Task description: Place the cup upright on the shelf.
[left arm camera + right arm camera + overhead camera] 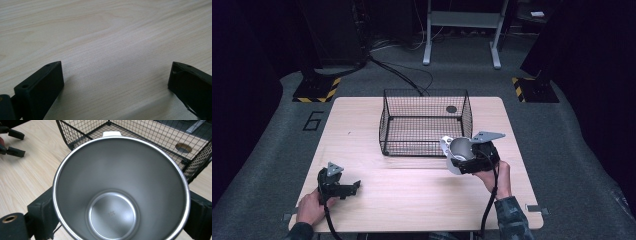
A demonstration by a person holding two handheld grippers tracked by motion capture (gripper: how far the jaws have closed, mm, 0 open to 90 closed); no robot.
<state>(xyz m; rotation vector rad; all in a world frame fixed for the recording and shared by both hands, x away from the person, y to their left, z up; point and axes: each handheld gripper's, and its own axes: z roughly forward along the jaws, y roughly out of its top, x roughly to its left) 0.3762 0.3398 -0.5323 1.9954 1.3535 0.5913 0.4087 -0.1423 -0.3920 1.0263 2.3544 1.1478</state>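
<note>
High view, right gripper [465,156] clamping steel cup [458,150] — beside basket [427,102]

The left hand-held gripper [354,187] sits low over the near left part of the desk [412,200], its jaws spread wide with bare wood between them, gripped from behind by the left hand [311,206]. The right hand-held gripper [458,156] is raised and tipped toward the far side, jaws pressed against the sides of a steel cup [120,190], with the right hand [494,177] wrapped around its grip.
</note>
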